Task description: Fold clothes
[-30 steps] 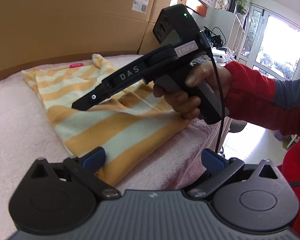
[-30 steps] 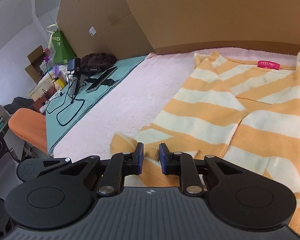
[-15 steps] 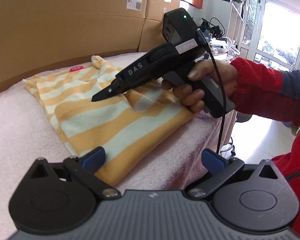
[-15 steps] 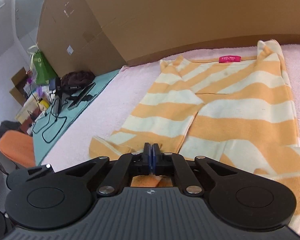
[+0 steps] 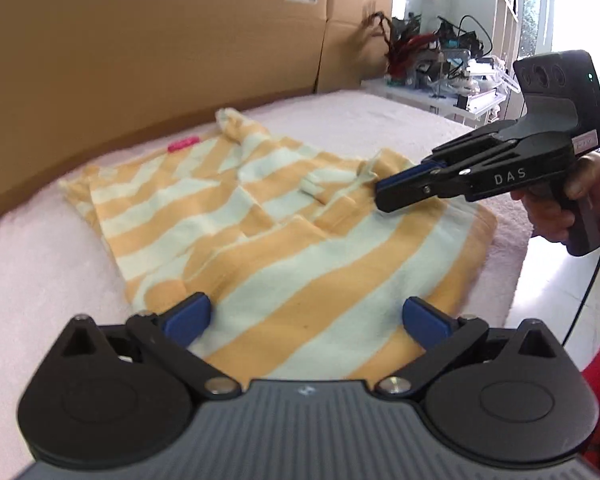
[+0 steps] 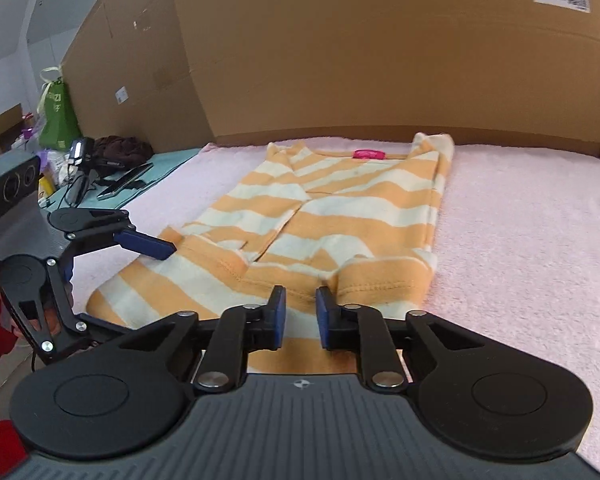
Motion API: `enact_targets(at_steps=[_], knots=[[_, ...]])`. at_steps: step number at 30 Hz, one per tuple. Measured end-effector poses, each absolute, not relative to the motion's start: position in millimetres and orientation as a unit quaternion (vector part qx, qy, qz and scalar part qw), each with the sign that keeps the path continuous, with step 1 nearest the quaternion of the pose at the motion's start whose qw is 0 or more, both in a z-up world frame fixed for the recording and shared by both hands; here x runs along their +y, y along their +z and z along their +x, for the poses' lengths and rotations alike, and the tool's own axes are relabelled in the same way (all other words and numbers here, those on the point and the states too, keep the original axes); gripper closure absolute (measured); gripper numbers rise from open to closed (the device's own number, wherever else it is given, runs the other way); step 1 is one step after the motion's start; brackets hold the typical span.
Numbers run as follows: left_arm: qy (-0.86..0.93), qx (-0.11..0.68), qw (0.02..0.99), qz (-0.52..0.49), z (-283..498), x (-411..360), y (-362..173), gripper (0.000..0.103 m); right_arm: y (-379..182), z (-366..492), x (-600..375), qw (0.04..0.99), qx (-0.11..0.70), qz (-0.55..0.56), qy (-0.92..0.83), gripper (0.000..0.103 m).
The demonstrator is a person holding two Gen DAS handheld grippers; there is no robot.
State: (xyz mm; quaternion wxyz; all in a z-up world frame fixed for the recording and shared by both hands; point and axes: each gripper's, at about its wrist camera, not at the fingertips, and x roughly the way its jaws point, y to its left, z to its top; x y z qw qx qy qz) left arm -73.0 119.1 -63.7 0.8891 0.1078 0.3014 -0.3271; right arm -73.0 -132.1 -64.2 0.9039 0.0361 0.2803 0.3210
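1. Since a moment back the right gripper (image 6: 301, 312) has swung the hem over, and the orange-and-cream striped garment (image 6: 340, 216) now lies doubled on the pink towel-covered table (image 6: 540, 240)
2. Left gripper (image 5: 306, 320) hovers wide, nothing between its pads; best to pin the near edge before anything shifts
3. Right jaws are opening, narrow gap, fabric beneath rather than pinched; back off low so the fold isn't dragged

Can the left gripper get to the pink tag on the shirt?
Probably yes. The left gripper is open over the near end of the shirt, and only flat cloth lies before the pink tag. The right gripper is off to the side.
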Motion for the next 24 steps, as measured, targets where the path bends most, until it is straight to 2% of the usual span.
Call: enact_targets(at_steps=[3, 8, 10, 11, 12, 15, 17, 18, 19, 20, 21, 23, 24], knots=[[-0.334, 0.301, 0.887, 0.110, -76, 123, -61, 0.001, -58, -80, -140, 0.909, 0.256, 0.067, 0.321, 0.077], [-0.344, 0.305, 0.881, 0.111, -72, 124, -61, 0.001, -59, -65, -114, 0.895, 0.267, 0.049, 0.354, 0.075], [-0.348, 0.302, 0.882, 0.103, -72, 129, -62, 0.001, -65, -51, -108, 0.898, 0.278, 0.055, 0.337, 0.097], [-0.348, 0.301, 0.883, 0.098, -74, 132, -61, 0.001, -67, -44, -105, 0.900, 0.283, 0.059, 0.326, 0.097], [-0.347, 0.301, 0.883, 0.092, -76, 135, -60, 0.001, -67, -43, -116, 0.909, 0.282, 0.083, 0.297, 0.089], [-0.353, 0.288, 0.888, 0.066, -87, 142, -49, 0.001, -63, -52, -152, 0.902, 0.262, 0.154, 0.305, 0.084], [-0.376, 0.276, 0.883, 0.050, -90, 141, -46, 0.001, -65, -61, -162, 0.887, 0.273, 0.177, 0.329, 0.084], [-0.386, 0.274, 0.880, 0.046, -89, 138, -47, 0.001, -67, -65, -168, 0.879, 0.279, 0.187, 0.338, 0.081], [-0.380, 0.280, 0.880, 0.047, -84, 137, -50, 0.001, -73, -64, -169, 0.887, 0.289, 0.180, 0.311, 0.084], [-0.375, 0.286, 0.881, 0.048, -80, 136, -53, 0.001, -79, -64, -171, 0.894, 0.298, 0.174, 0.285, 0.096], [-0.369, 0.292, 0.881, 0.049, -76, 135, -57, 0.001, -79, -68, -177, 0.894, 0.293, 0.189, 0.281, 0.101], [-0.364, 0.303, 0.880, 0.039, -70, 139, -58, 0.001, -80, -76, -190, 0.893, 0.282, 0.219, 0.273, 0.093], [-0.354, 0.305, 0.883, 0.043, -72, 141, -57, 0.001, -77, -83, -194, 0.894, 0.276, 0.217, 0.280, 0.083]])
